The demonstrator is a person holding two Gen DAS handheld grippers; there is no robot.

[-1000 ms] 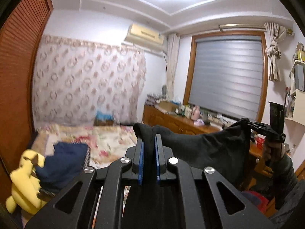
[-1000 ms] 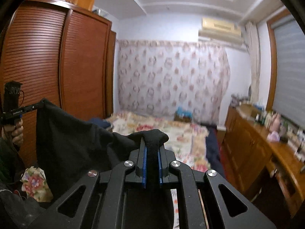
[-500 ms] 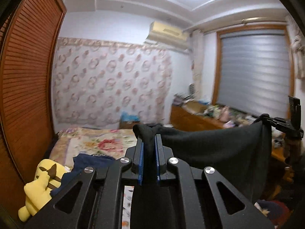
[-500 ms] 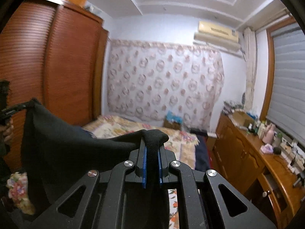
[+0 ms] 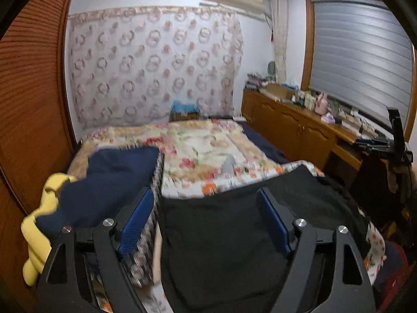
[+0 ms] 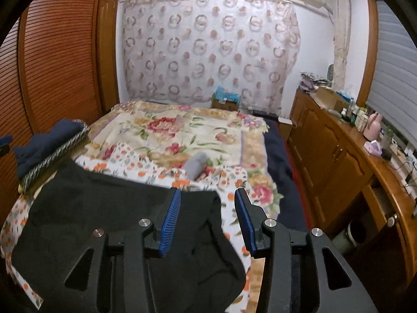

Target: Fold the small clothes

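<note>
From your left gripper [image 5: 206,219], a stack of folded clothes [image 5: 109,180], dark blue on top, sits on the left side of the bed, with a yellow plush toy [image 5: 39,224] against its near left edge. At the far right your other gripper [image 5: 385,146] hangs beside a wooden sideboard [image 5: 299,125] crowded with bottles. The bed has a floral cover [image 5: 203,148]; a patterned curtain [image 5: 153,62] hangs on the far wall and a slatted wardrobe [image 5: 31,83] stands on the left. The black garment [image 5: 234,234] lies spread on the near part of the bed, just under the fingers. Your left jaws are opening wide and no pad presses on the cloth.

From your right gripper [image 6: 207,221], a small grey roll [image 6: 196,165] lies on the cover beyond the garment, and the folded stack [image 6: 49,143] is on the left. The sideboard [image 6: 338,156] runs along the right. An orange-flowered sheet [image 6: 146,164] lies under the black garment [image 6: 104,221], whose near right corner is bunched below the fingers. These jaws are opening too, about half apart, gripping nothing.
</note>
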